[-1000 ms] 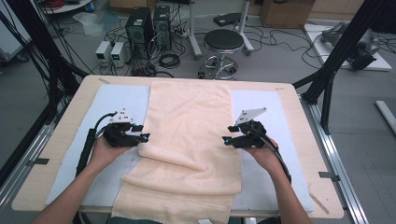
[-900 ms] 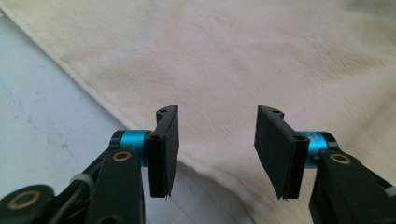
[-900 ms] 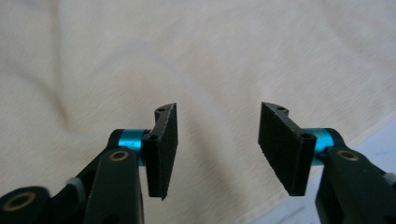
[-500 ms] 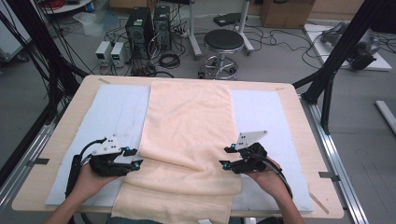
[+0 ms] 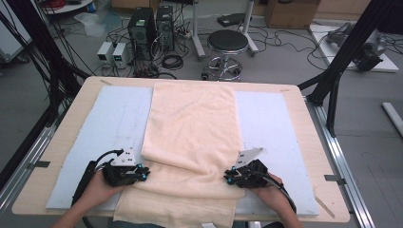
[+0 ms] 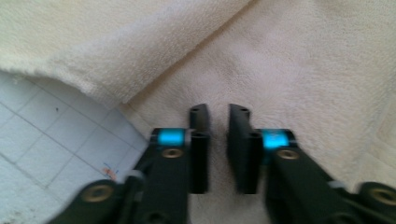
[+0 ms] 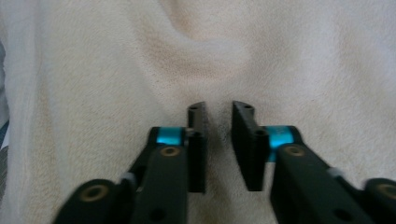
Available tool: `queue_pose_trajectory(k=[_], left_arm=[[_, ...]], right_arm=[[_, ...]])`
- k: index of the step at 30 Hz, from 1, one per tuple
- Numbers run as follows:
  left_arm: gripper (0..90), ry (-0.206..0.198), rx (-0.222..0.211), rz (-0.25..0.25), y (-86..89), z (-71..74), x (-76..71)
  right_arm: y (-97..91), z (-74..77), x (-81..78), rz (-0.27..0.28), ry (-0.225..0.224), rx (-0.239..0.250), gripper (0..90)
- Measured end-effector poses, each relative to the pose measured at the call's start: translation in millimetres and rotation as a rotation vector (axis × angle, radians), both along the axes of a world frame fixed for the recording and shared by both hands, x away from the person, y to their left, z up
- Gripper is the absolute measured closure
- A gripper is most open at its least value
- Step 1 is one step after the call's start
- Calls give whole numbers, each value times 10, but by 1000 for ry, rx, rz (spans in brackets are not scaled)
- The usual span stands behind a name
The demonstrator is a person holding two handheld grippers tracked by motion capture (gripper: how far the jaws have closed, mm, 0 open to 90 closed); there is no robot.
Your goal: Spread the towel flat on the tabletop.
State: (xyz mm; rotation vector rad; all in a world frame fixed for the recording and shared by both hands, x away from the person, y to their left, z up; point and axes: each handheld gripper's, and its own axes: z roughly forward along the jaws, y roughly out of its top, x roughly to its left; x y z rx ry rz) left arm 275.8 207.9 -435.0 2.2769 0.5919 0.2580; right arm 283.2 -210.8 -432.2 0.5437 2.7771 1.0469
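Note:
A cream towel (image 5: 192, 123) lies lengthwise down the middle of the table, with its near part doubled into a fold and hanging over the front edge. My left gripper (image 5: 145, 173) sits at the towel's left edge near the fold. Its jaws have just been closing and stand narrow, with towel fabric (image 6: 280, 70) between them (image 6: 218, 114). My right gripper (image 5: 228, 176) sits at the towel's right edge, opposite the left one. Its jaws have also just been closing, and towel pile (image 7: 140, 60) fills the slim gap (image 7: 218, 112).
A pale blue-grey mat (image 5: 109, 118) covers the wooden table (image 5: 304, 123) under the towel. Black frame posts (image 5: 332, 90) stand at the table's sides. On the floor beyond are a round stool (image 5: 227, 42), computer towers (image 5: 149, 23) and cables.
Both hands have come back toward the near edge of the table and sunk onto the towel. Each gripper's jaws went from wide apart to nearly together.

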Motion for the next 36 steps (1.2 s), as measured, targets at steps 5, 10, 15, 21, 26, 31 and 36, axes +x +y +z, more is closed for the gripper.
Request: queue_pose_trajectory(k=[5,10,15,21,26,31,36], left_arm=[[866,-14,-37,27,36,103,-13],[867,-64,-129,80,112,342,61],[869,-111,-158,192,87,433,344],[838,-88,-148,331,-8,304,836],[672,-68,-135,296,26,286,809],[629,-91,-128,229,102,362,590],[576,-117,-123,151,196,305,306]], right_arm=[[9,112,39,9,0,4,870],[-60,394,173,-36,-71,21,871],[-66,567,504,-84,-124,2,871],[-31,483,997,-191,-109,1,772],[-13,477,954,-166,-91,35,648],[50,540,637,-87,-108,47,602],[153,471,335,-2,-110,89,567]])
